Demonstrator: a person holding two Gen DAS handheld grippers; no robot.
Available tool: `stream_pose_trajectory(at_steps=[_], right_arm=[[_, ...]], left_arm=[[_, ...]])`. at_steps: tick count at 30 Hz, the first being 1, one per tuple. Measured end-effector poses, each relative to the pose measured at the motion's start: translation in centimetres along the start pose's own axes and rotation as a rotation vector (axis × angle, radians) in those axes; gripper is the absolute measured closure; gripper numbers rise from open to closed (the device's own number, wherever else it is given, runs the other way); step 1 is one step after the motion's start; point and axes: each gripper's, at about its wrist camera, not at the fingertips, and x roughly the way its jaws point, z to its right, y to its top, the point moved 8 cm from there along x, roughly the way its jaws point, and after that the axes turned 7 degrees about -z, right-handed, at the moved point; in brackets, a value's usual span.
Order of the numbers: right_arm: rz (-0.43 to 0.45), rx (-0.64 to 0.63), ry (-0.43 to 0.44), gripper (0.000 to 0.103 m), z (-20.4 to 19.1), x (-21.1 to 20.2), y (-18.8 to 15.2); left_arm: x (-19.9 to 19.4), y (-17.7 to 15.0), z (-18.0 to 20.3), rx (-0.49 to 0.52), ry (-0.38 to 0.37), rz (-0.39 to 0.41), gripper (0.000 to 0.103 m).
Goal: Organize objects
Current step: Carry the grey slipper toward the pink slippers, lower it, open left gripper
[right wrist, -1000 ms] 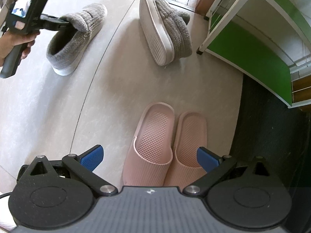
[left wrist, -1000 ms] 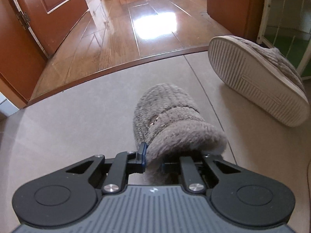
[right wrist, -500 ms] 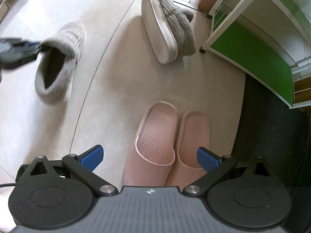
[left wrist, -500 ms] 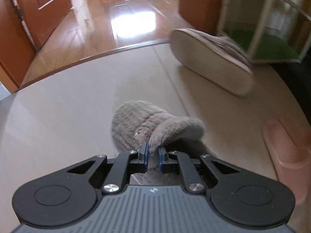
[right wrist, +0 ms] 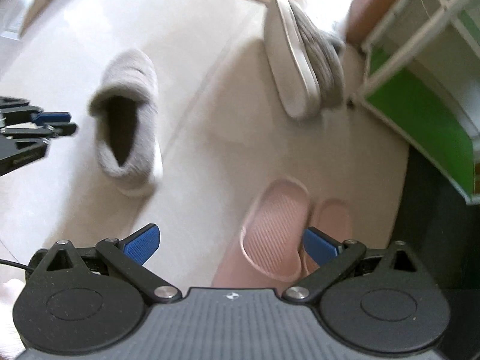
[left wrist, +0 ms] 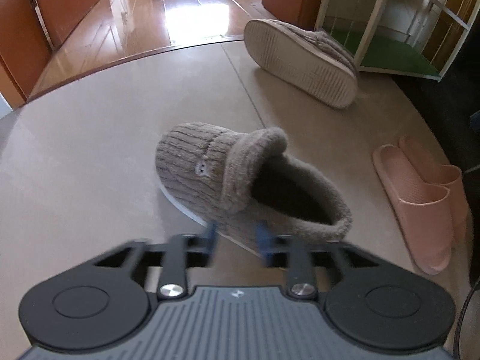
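The step in hand is the release of one grey knit slipper [left wrist: 240, 180] onto the floor [left wrist: 75, 156]. The left claw [left wrist: 237, 237] is opening. Its blue fingertips [left wrist: 264, 237] are blurred, so contact cannot be read with certainty, but they appear to stand apart just at the slipper's near edge, beside the heel, with no pad pressing on the fabric. In the right wrist view the same claw [right wrist: 57, 123] sits clear of the slipper [right wrist: 129, 120], at its left side, with a gap between them. The slipper rests sole down, toe pointing away, collar and dark opening facing the left wrist camera.

The right claw [right wrist: 231, 244] hangs wide and empty above the floor. The pink slippers [right wrist: 279, 228] lie directly beyond it as a neat pair, side by side and touching, one of them partly between its spread fingers in the view but not gripped.

Farther off, the second grey slipper [left wrist: 303, 60] lies tipped on its side, pale ribbed sole exposed, close to the foot of the white rack [left wrist: 369, 21] with the green shelf. It is well apart from its mate.

Judged from this layout, the next move calls for picking up the tipped slipper, turning it sole down, and setting it beside the released one, toes aligned. A grip on the soft collar rather than the stiff sole would probably hold better. The right claw is the nearer and already wide enough.
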Motion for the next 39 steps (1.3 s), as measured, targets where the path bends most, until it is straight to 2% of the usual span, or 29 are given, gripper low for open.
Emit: stream_pose_trajectory(at_steps=[2,3,6,9,11,13,15,19,28,30,35,37,38,39], right_arm=[[0.061,-0.022,-0.002,0.0,-0.5,0.0,0.0],[0.083,-0.036,-0.014,0.0,-0.8,0.2,0.1],[0.077,-0.049,-0.084,0.0,-1.3,1.2,0.9],[0.092,-0.008,-0.046,0.0,-1.8,0.9,1.2],[0.101,0.004,-0.025,0.0,-1.9,0.5,1.0],[0.108,-0.001,-0.025,0.0,-1.9,0.3,1.0],[0.116,-0.003,-0.018,0.0,-1.8,0.2,1.0],[0.113,0.023,-0.01,0.0,-1.3,0.4,0.6],[0.071,0.104,0.006,0.0,0.2,1.5,0.3],[0.073,0.098,0.005,0.0,0.3,1.6,0.5],[0.081,0.066,-0.007,0.0,-0.4,1.7,0.4],[0.081,0.045,0.0,0.0,-0.7,1.9,0.2],[0.078,0.035,0.004,0.0,-0.9,2.0,0.1],[0.075,0.024,0.012,0.0,-1.1,2.2,0.0]], left_arm=[[-0.2,0.1,-0.4,-0.003,0.007,0.018,0.045],[0.0,0.3,-0.4,0.002,0.011,0.016,0.034],[0.8,1.5,-0.5,0.009,0.038,0.06,0.033],[3.1,2.9,0.4,0.053,0.059,0.048,0.034],[4.3,3.7,0.9,0.099,0.113,0.049,0.04],[5.1,4.6,1.2,0.146,0.174,0.062,0.064],[5.4,4.9,1.1,0.149,0.158,0.054,0.082],[4.9,4.7,0.7,0.135,0.161,0.075,0.092],[0.8,1.8,1.8,0.14,0.056,0.076,0.094],[-0.2,0.7,2.7,0.15,0.039,0.078,0.094],[-2.2,-2.0,4.8,0.154,-0.061,0.039,0.092],[-2.5,-2.5,5.2,0.139,-0.112,0.005,0.083],[-2.7,-2.7,5.3,0.135,-0.138,-0.002,0.069],[-2.9,-2.8,5.5,0.133,-0.169,-0.003,0.062]])
